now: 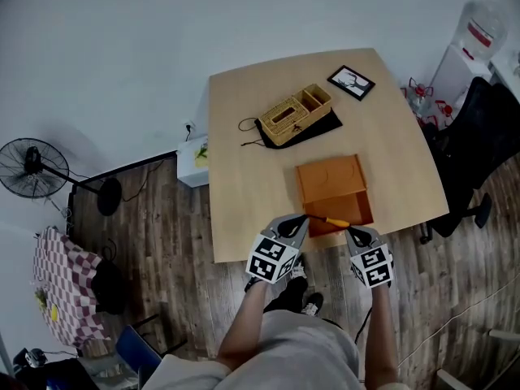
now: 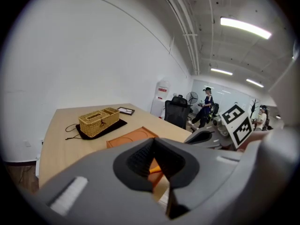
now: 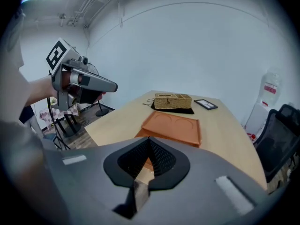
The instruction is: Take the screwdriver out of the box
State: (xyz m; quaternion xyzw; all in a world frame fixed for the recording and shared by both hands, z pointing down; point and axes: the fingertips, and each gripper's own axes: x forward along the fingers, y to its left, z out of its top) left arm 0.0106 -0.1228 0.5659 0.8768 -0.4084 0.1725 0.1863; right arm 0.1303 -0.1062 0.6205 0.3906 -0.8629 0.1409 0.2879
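An orange box (image 1: 329, 179) sits near the table's front edge, its open compartment facing me. The screwdriver (image 1: 335, 222), with a yellow-orange handle and a dark shaft, lies across that opening. My left gripper (image 1: 304, 218) is shut, and its tips sit at the shaft's end; I cannot tell whether they touch it. In the left gripper view, a bit of the orange handle (image 2: 155, 168) shows under the jaws. My right gripper (image 1: 352, 231) is shut and empty, just in front of the handle's end. The box lid (image 3: 174, 125) fills the middle of the right gripper view.
On the far side of the wooden table (image 1: 244, 169) are a wicker basket (image 1: 294, 114) on a black cloth and a framed picture (image 1: 351, 82). A black office chair (image 1: 475, 140) stands to the right, a floor fan (image 1: 32, 169) to the left. A person (image 2: 206, 108) stands far off.
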